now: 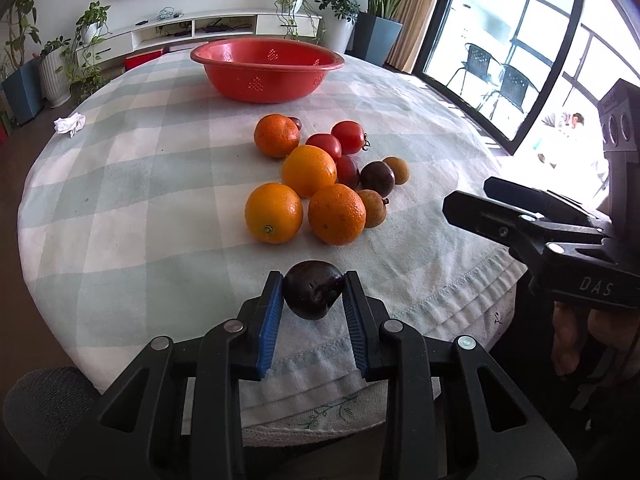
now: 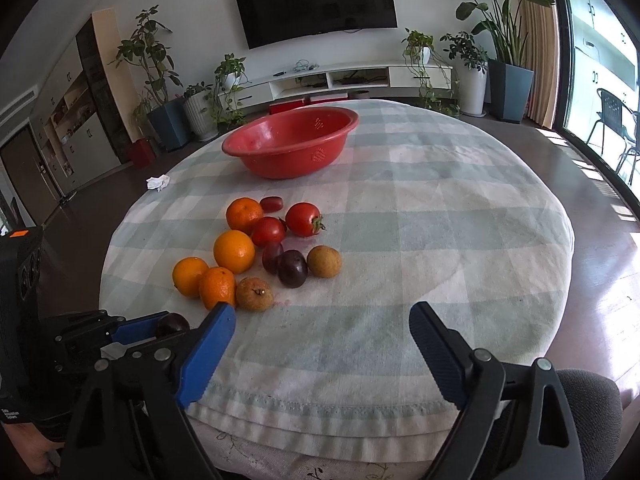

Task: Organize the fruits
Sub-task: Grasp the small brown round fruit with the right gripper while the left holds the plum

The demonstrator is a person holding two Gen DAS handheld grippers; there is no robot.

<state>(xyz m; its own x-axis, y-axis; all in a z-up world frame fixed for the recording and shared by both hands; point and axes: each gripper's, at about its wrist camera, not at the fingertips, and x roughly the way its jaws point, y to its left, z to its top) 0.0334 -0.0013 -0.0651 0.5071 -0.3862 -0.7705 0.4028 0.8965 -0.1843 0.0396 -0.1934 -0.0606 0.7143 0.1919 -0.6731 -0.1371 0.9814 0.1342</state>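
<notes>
Dark plum (image 1: pixel 313 295) clamped, lifted; oranges (image 1: pixel 308 171), tomatoes (image 1: pixel 348 137) clustered before red basin (image 1: pixel 267 69).

Your left gripper (image 1: pixel 313 294) pinches a dark plum (image 1: pixel 313 289) at lower centre; oranges (image 1: pixel 308 171) cluster mid-frame, red basin (image 1: pixel 267 68) above, on the desk (image 1: pixel 132 184).

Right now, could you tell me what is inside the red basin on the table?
The part of the red basin interior that shows is bare. Its near wall hides the bottom, so anything lying low there cannot be seen.
</notes>
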